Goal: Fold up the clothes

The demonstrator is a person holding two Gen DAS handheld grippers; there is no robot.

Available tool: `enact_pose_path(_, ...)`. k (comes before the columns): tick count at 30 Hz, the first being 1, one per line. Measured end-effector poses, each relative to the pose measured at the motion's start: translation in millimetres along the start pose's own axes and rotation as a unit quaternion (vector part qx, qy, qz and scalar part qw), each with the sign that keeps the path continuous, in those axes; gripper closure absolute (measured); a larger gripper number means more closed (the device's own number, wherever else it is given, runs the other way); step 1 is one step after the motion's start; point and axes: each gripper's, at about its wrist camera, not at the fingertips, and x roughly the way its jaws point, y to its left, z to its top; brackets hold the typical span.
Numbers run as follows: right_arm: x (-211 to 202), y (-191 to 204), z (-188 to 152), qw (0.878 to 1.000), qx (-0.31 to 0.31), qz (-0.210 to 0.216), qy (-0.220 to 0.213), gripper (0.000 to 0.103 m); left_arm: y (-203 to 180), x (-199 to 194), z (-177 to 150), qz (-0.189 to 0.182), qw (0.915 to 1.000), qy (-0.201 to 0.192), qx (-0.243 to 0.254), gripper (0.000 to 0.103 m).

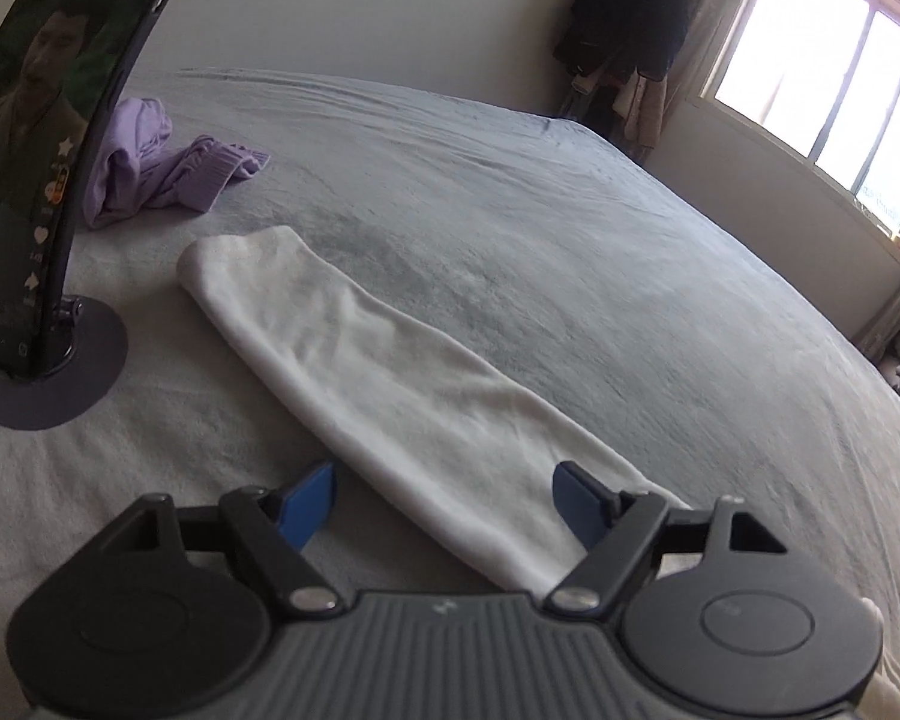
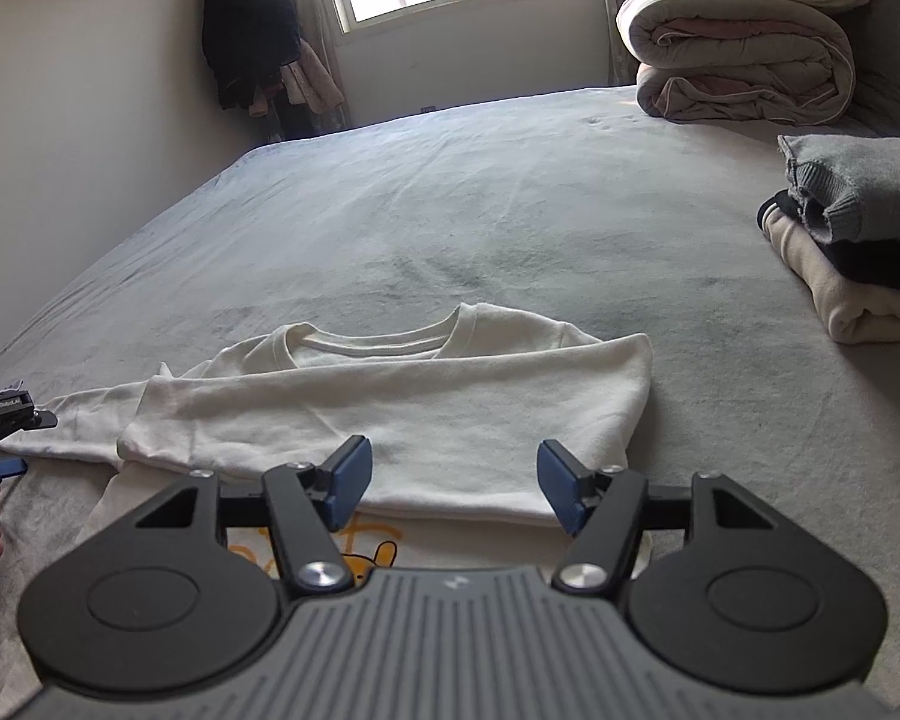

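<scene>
A white sweatshirt [image 2: 390,402] lies flat on the grey bed [image 2: 450,210], collar away from me, with one sleeve folded across the chest. An orange cartoon print [image 2: 381,549] shows at its near edge. My right gripper [image 2: 455,474] hovers open over the lower body of the shirt, with its pads clear of the cloth. In the left wrist view the other long white sleeve [image 1: 360,360] stretches away over the bed. My left gripper [image 1: 447,492] stands open astride the sleeve's near end, not pinching it. The left gripper [image 2: 6,438] also shows at the left edge of the right wrist view.
A phone on a round stand [image 1: 30,180] stands at the left, with a crumpled purple garment [image 1: 150,162] behind it. A stack of folded clothes [image 2: 858,240] and rolled quilts [image 2: 744,54] sit at the right. Dark clothes [image 2: 249,30] hang in the corner by the window.
</scene>
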Motion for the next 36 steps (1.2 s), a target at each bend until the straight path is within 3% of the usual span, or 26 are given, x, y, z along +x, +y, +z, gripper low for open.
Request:
enact_pose_path(3,2.2,0.2,-1.6,1.0,0.001,0.001,0.004,0.038,4.9,1.1,0.6,-0.005,0.9995,-0.015,-0.026,0.037)
enact_pose_path(4,2.7,0.8,-2.0,1.0,0.0,0.001,0.004,0.038,6.6,2.0,0.5,-0.005,0.9993,-0.019,-0.033,0.051)
enact_pose_path(5,3.2,1.6,-2.5,1.0,0.0,0.001,0.005,0.038,8.1,2.7,0.6,0.001,0.9991,-0.025,-0.035,0.075)
enact_pose_path(7,2.8,3.0,-3.1,1.0,-0.003,0.004,0.006,0.038,10.8,4.1,1.5,0.011,0.9988,-0.032,-0.035,0.093)
enact_pose_path(14,0.6,6.3,-2.5,1.0,-0.008,0.007,0.002,0.038,6.6,-17.7,8.0,-0.047,0.9947,-0.075,-0.053,0.097)
enact_pose_path(23,-0.3,8.2,-1.8,1.0,-0.011,0.008,0.0,0.038,-15.8,-54.5,13.9,-0.159,0.9783,-0.119,-0.059,0.097)
enact_pose_path(30,-2.0,8.8,-1.6,1.0,-0.01,0.011,-0.001,0.038,-44.8,-79.0,7.7,-0.246,0.9598,-0.132,-0.026,0.097)
enact_pose_path(36,-5.9,7.7,0.1,1.0,-0.006,0.013,-0.006,0.038,-78.3,-93.7,-8.8,-0.326,0.9374,-0.121,0.01,0.097)
